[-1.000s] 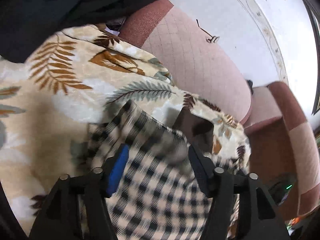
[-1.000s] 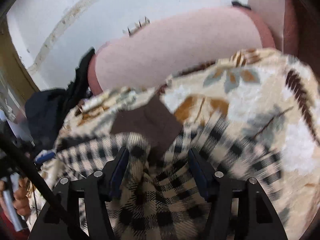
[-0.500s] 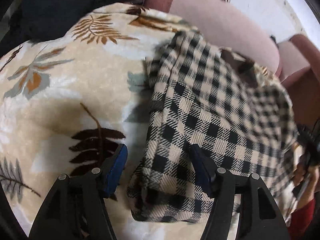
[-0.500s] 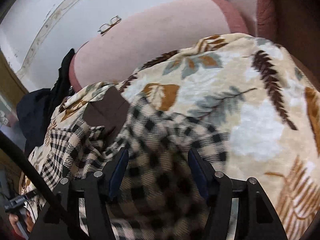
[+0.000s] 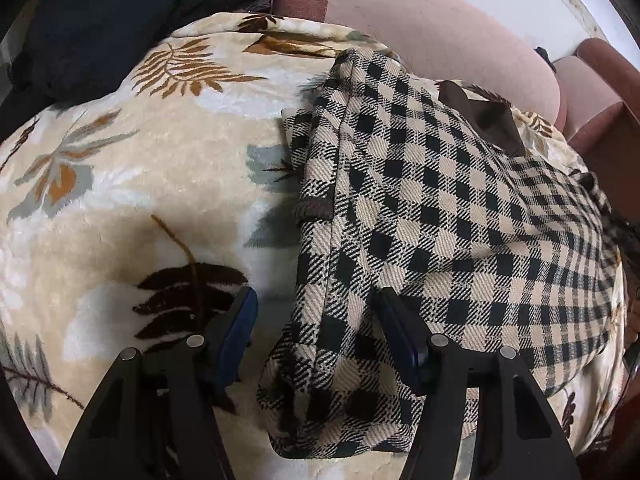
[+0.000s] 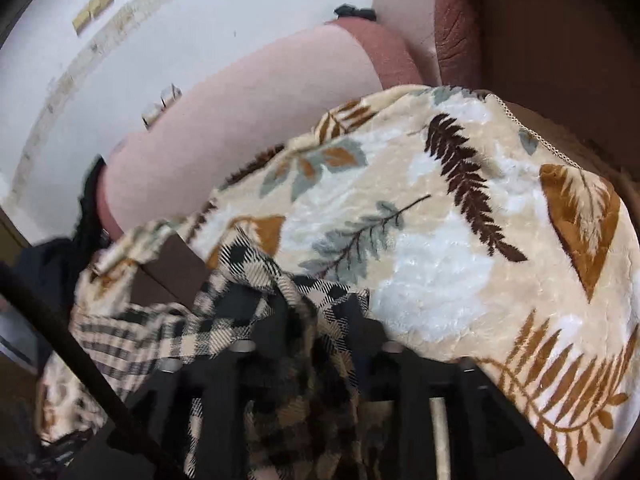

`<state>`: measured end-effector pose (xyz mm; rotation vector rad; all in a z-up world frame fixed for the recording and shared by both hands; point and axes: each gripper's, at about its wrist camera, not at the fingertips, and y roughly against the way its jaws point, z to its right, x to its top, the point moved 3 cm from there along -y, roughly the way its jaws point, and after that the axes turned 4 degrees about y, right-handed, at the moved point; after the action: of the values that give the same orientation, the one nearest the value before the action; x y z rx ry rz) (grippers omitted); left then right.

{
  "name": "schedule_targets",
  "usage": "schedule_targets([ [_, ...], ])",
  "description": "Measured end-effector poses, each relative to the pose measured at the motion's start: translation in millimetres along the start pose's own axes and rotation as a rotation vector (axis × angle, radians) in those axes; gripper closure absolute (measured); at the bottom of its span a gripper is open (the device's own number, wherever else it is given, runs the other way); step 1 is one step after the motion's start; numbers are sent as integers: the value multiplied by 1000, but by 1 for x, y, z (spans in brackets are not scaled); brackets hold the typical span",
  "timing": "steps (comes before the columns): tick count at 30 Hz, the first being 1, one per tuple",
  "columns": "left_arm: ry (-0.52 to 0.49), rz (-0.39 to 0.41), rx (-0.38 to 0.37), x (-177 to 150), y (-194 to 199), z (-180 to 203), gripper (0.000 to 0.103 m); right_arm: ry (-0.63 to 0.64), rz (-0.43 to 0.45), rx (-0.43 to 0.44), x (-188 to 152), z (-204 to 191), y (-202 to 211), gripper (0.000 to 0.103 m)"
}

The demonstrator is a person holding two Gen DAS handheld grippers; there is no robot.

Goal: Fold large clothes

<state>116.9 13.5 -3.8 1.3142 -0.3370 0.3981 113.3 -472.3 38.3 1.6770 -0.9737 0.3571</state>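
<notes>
Left wrist view: checked beige-and-black garment (image 5: 420, 216) folded into a thick stack with a brown lining patch at its far edge, lying on leaf-print blanket (image 5: 132, 184) over pink sofa (image 5: 432, 36). Left gripper (image 5: 316, 320) spread, closing slightly, straddling garment's near-left edge, pads not pressing. Right wrist view: right gripper (image 6: 308, 312) closing, bunched checked cloth between its jaws; grip unclear through blur.
</notes>
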Motion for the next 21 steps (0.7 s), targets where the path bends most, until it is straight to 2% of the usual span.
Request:
schedule_targets([
  [2, 0, -1, -3, 1, -1, 0, 41, 16, -18, -3, -4, 8, 7, 55],
  [6, 1, 3, 1, 2, -2, -1, 41, 80, -106, -9, -25, 20, 6, 57],
  [10, 2, 12, 10, 2, -2, 0, 40, 108, -156, 123, -53, 13, 3, 56],
  [12, -5, 21, 16, 0, -2, 1, 40, 158, -218, 127, -69, -1, -10, 57],
  [13, -8, 25, 17, 0, -2, 2, 40, 179, -253, 136, -77, -7, -16, 71],
  [14, -12, 27, 17, -1, -1, 2, 40, 185, -277, 130, -81, -13, -19, 94],
  [17, -6, 19, 10, -2, 0, 0, 40, 130, -244, 93, -71, -5, -2, 98],
  [19, -3, 10, 1, -2, 0, -1, 38, 100, -239, 27, -67, 13, 11, 99],
  [21, -10, 3, 9, -1, -1, 0, 38, 115, -286, -5, -77, 20, 11, 97],
])
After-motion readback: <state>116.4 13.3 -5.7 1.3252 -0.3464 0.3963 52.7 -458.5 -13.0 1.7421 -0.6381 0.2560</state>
